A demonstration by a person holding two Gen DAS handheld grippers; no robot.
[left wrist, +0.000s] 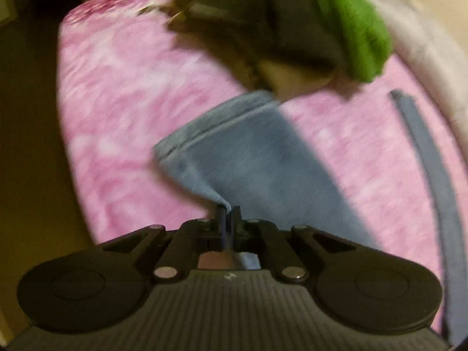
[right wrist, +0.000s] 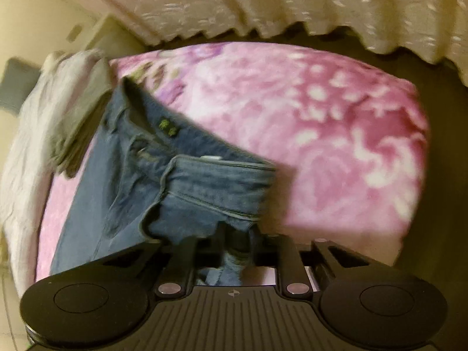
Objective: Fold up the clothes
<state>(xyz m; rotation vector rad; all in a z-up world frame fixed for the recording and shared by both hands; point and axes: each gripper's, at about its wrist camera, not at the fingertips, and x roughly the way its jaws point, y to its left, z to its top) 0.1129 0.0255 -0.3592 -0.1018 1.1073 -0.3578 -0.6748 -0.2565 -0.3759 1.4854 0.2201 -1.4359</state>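
Note:
A pair of blue jeans lies on a pink floral blanket. In the left wrist view my left gripper (left wrist: 227, 211) is shut on the pale blue leg end of the jeans (left wrist: 257, 158), which rises off the blanket (left wrist: 117, 93). In the right wrist view my right gripper (right wrist: 236, 231) is shut on the waistband end of the jeans (right wrist: 204, 187), folded over; the rest of the jeans stretches to the left, waistband and label showing.
A pile of dark, tan and green clothes (left wrist: 292, 23) sits at the far side of the blanket. White and grey garments (right wrist: 58, 122) lie at the left edge. A lace curtain (right wrist: 263, 0) hangs behind the bed (right wrist: 351, 131).

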